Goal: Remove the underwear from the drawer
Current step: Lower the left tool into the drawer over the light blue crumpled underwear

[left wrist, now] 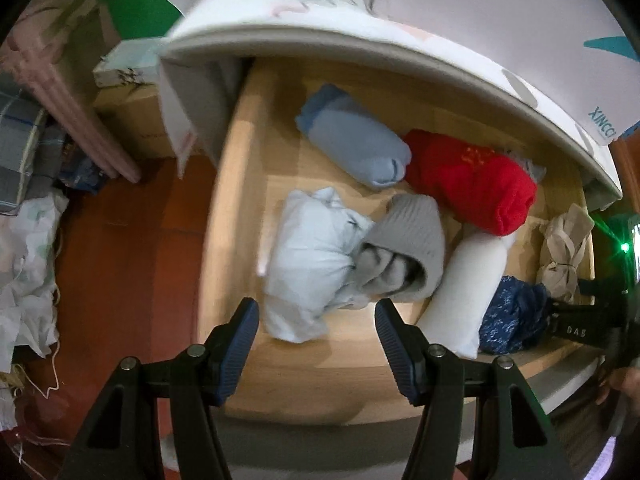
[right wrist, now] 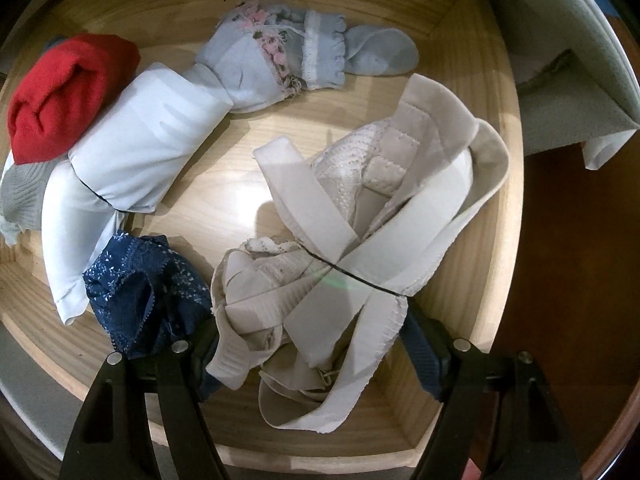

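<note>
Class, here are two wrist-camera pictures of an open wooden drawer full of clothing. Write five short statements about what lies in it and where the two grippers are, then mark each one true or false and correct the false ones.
1. The drawer is open and holds several rolled garments. True.
2. The red roll lies beside a blue roll. True.
3. The left gripper is clamped on the grey knit piece. False: its jaws stand open above the pale blue bundle, touching nothing.
4. The right gripper straddles the beige strappy garment. True.
5. The dark blue patterned piece lies on the floor. False: it lies inside the drawer.
</note>
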A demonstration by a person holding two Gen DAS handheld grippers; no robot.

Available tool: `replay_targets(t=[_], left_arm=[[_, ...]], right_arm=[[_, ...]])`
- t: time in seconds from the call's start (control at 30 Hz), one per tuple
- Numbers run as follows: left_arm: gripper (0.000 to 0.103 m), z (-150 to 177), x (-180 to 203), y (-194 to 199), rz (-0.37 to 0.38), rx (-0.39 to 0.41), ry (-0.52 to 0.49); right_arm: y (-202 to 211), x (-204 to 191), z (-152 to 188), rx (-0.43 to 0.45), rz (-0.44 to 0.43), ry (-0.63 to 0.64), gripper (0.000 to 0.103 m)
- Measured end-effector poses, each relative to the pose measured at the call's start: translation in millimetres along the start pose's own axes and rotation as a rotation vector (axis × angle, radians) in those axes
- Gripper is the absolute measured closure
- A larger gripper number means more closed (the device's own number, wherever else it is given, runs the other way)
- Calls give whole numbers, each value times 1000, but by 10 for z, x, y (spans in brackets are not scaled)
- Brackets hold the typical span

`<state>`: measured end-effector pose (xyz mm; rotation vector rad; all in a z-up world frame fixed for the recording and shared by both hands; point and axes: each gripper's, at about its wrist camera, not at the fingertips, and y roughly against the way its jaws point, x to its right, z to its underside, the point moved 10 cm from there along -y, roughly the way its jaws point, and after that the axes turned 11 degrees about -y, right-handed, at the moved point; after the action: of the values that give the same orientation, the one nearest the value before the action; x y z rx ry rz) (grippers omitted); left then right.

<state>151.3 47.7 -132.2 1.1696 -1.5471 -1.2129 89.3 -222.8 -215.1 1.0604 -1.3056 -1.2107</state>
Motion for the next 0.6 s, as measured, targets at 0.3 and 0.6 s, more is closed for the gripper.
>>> replay_targets(t=[0.3, 0.6], left_arm=[[41, -107, -17, -375, -47, -108, -15], [41, -275, 33, -507, -47, -125, -15]], right_arm=[[9, -8, -18, 1, -15, 2, 28], [35, -33, -26, 3, -12, 1, 27]])
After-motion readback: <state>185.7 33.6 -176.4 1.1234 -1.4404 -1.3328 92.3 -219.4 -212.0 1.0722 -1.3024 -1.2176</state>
